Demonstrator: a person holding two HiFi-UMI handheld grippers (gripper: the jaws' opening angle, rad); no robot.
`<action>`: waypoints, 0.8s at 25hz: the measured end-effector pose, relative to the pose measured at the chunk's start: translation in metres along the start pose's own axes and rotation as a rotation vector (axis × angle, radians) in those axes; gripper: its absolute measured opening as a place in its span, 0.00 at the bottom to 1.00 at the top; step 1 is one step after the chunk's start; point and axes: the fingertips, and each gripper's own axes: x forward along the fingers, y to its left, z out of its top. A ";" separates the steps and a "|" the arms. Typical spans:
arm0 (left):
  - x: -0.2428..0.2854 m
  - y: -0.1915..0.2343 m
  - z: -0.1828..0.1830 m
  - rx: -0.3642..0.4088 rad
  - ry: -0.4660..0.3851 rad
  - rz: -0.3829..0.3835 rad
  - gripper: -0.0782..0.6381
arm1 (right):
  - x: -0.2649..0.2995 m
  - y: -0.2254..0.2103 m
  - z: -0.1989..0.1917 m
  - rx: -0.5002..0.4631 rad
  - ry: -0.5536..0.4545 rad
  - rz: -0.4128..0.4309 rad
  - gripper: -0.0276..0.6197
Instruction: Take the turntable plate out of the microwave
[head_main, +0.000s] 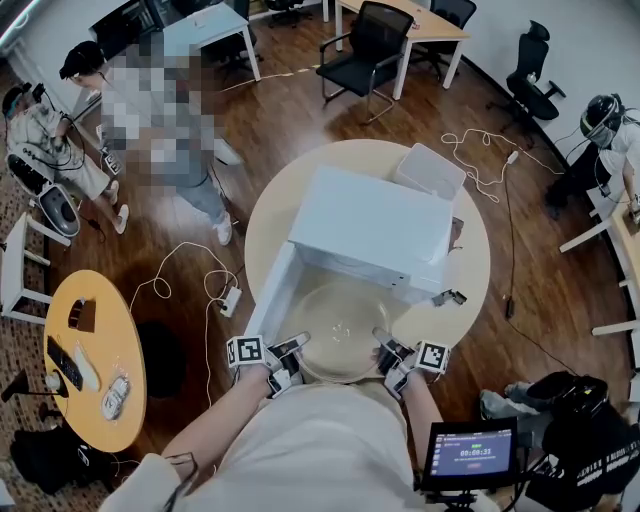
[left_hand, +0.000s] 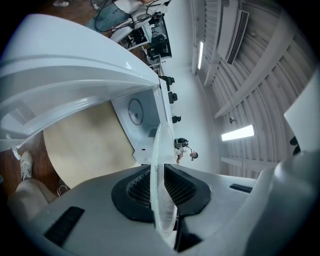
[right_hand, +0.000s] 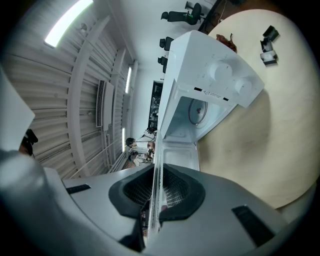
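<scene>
1. At 9 o'clock in the head view, a small round yellow side table (head_main: 100, 320) stands on the wooden floor. A few small items lie on it.
2. The left gripper (head_main: 296, 343) bites the rim of the turntable plate (head_main: 340, 325) at the plate's 9 o'clock. In the left gripper view the glass edge runs straight between the ribbed black pads (left_hand: 138, 188), and the jaws are pinched onto it.
3. The plate is clear glass and lies roughly level, carried between the two grippers. It sits at 6 o'clock of the round table (head_main: 475, 260), outside the oven and just in front of its open mouth.
4. The white microwave (head_main: 370, 225) stands in the middle of the round table. Its door (head_main: 272, 295) is swung open on its 9 o'clock side.
5. A white box (head_main: 430, 170) rests behind the microwave, at 1 o'clock of the round table.
6. The right gripper (head_main: 381, 337) holds the plate's rim at its 3 o'clock. In the right gripper view the thin glass edge passes between that gripper's pads (right_hand: 173, 193), with the jaws closed tightly on it.
7. A small black object (head_main: 450, 297) lies on the round table at 4 o'clock, apart from the plate.
8. A lit tablet screen (head_main: 470, 452) shows at 5 o'clock of the head view.
</scene>
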 end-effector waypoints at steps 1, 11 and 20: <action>0.000 0.001 0.000 -0.001 0.000 0.000 0.17 | 0.000 -0.001 0.000 -0.003 0.001 -0.003 0.09; 0.002 0.012 -0.004 -0.030 0.002 0.012 0.17 | -0.001 -0.010 -0.004 0.030 -0.001 -0.008 0.09; 0.008 0.019 -0.004 -0.041 0.015 0.029 0.17 | -0.002 -0.023 -0.003 0.041 -0.004 -0.021 0.09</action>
